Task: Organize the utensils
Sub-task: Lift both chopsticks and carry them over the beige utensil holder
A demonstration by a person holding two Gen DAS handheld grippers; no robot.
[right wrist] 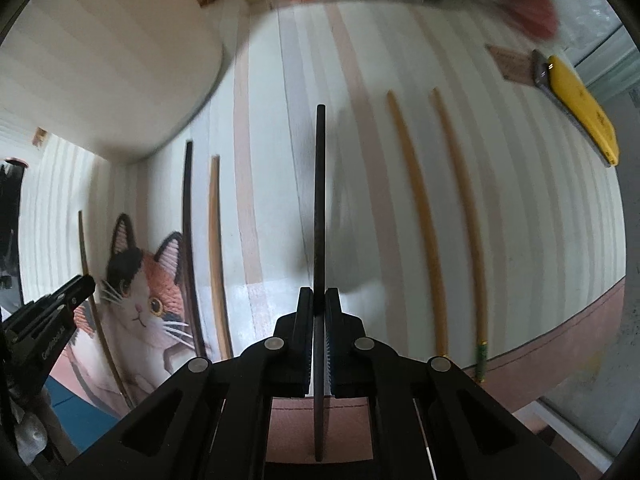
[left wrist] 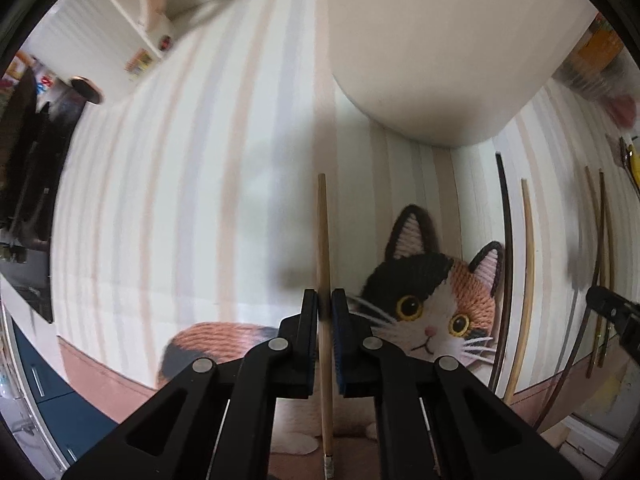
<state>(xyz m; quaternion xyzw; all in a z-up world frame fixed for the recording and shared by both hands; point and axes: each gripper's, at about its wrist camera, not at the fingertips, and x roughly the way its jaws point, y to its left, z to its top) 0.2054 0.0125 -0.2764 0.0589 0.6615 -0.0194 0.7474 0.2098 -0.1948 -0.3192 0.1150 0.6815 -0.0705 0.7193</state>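
— What's in each hand over the striped tablecloth (right wrist: 280, 160)?

— One chopstick apiece. The left gripper (left wrist: 325, 304) is clenched on a pale wooden chopstick (left wrist: 322, 232); the right gripper (right wrist: 319, 304) is clenched on a black chopstick (right wrist: 320, 200). Both tools point down at the table.

— How do the sticks lie in the jaws?

— Each runs straight along its gripper's own line, pinched partway down its length, one end reaching out ahead of the fingertips, the other back under the tool. The wooden one ends in a small metal cap (left wrist: 328, 465) at the near end.

— And the rest of the set?

— Flat on the cloth, roughly parallel. A dark chopstick (right wrist: 188, 240) and a light brown chopstick (right wrist: 216, 256) lie side by side beside the cat picture (right wrist: 136, 292), between the two hands. Two yellowish chopsticks (right wrist: 420, 216) lie on the far side of the right hand, well apart from the left.

— Whose reach, then?

— The yellowish pair looks like the right hand's. The large cream container (left wrist: 440, 60) stands beyond the sticks, nearer the left hand; a yellow-handled tool (right wrist: 580, 108) lies at the edge.
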